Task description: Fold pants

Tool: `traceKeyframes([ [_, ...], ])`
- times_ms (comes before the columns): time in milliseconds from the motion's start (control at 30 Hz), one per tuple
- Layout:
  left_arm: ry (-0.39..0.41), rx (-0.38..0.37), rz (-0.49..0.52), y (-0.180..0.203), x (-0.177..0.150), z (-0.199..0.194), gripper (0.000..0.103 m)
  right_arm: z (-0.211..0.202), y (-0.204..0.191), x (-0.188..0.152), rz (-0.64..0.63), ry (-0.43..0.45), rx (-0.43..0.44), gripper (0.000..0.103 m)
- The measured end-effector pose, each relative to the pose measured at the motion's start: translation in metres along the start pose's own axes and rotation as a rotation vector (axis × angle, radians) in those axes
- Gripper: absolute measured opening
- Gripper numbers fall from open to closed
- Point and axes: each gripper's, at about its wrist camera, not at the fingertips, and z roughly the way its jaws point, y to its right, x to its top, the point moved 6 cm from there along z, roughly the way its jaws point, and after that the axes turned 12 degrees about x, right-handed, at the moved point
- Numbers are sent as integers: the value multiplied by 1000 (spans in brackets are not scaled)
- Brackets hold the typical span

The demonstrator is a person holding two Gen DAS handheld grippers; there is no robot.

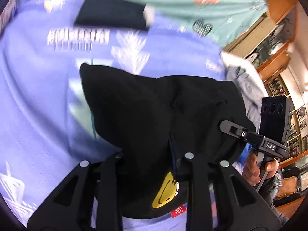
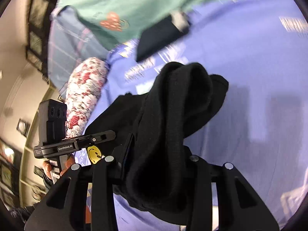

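The black pants (image 1: 154, 115) hang bunched above the purple sheet (image 1: 38, 105), held at both ends. The left gripper (image 1: 154, 161) is clamped on the fabric just beside a yellow smiley patch (image 1: 165, 192); the right gripper (image 2: 152, 163) is clamped on a thick fold of it. A dark folded item (image 1: 111, 13) lies near the sheet's far edge, touching the green cover (image 1: 182, 3). A floral pillow (image 2: 84, 92) lies at the sheet's side edge.

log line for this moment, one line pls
phase: mid-fold lift | left gripper: shut on black pants | right gripper: shut on black pants | pants: bunched, raised over purple bedsheet | folded dark garment: behind
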Motion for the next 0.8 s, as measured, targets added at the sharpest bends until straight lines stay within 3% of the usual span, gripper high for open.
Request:
traceKeyframes([
  [133, 130, 11, 26, -3, 61, -32, 25, 2, -26, 53, -110, 44, -6, 38],
  [267, 241, 66, 45, -14, 148, -40, 25, 23, -41, 143, -213, 75, -34, 37],
  [367, 310, 118, 32, -29, 214, -26, 25, 54, -35, 206, -241, 74, -49, 38],
  [500, 332, 184, 15, -56, 282, 18, 25, 108, -4, 275, -276, 63, -115, 38],
  [600, 294, 213, 1, -80, 304, 67, 25, 148, 33, 301, -251, 47, -147, 37],
  [700, 220, 261, -25, -106, 303, 120, 30, 183, 81, 307, -204, 15, -198, 40],
  [767, 217, 316, -58, -123, 295, 143, 56, 196, 114, 305, -150, 8, -244, 50],
  [800, 225, 311, -76, -128, 293, 146, 62, 198, 121, 305, -124, 19, -228, 55],
])
